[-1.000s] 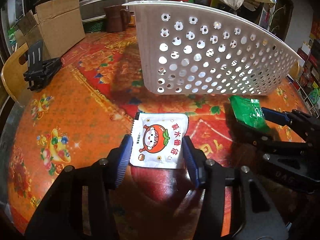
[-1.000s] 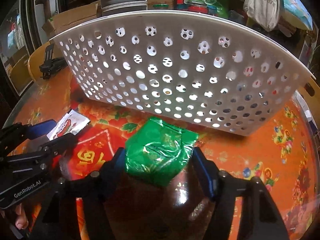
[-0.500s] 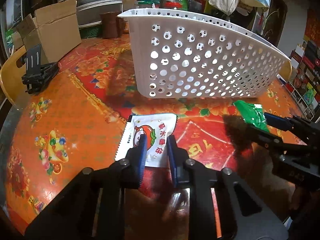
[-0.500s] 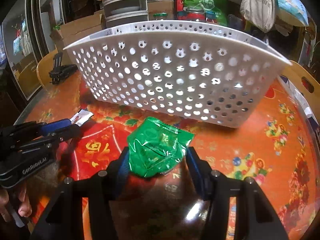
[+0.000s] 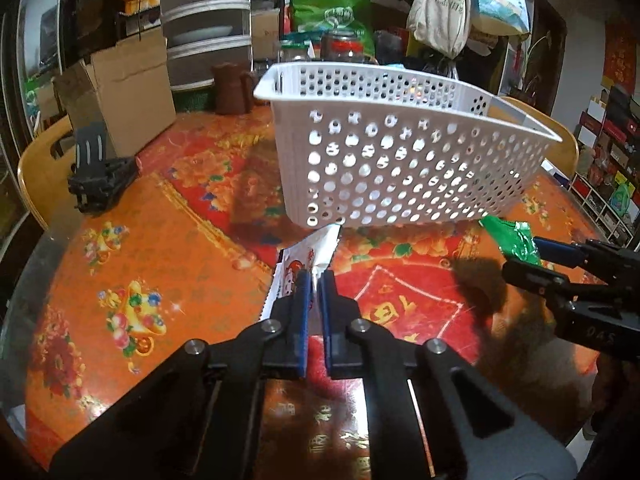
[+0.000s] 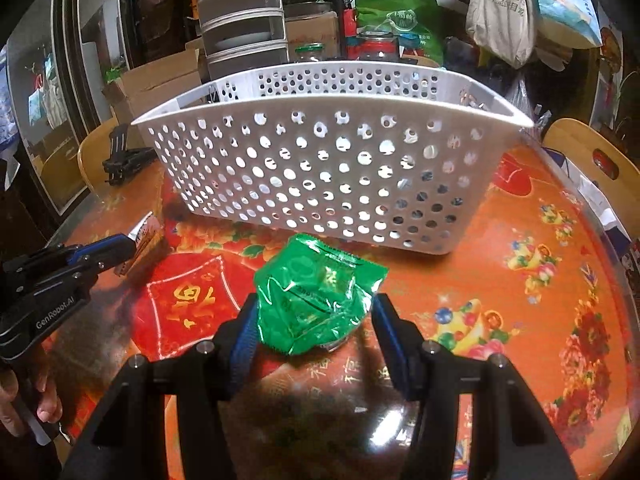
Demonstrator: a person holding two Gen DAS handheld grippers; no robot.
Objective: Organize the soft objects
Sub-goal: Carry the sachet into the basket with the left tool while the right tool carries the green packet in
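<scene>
A white sachet with a red cartoon print is pinched and crumpled between the blue pads of my left gripper, which is shut on it just above the orange tablecloth. The crinkly green packet sits squeezed between the pads of my right gripper, lifted off the cloth. A white perforated basket stands right behind both. In the left wrist view the green packet and right gripper show at the right; in the right wrist view the left gripper with the sachet shows at the left.
A black folded stand lies at the table's left edge beside a cardboard box. Brown jugs, jars and bags crowd the far side behind the basket. Wooden chair backs flank the round table. A hand holds the left gripper's handle.
My left gripper closed on the white sachet, folding it, and lifted it. The right gripper tightened on the green packet and both pulled back and up from the basket.
</scene>
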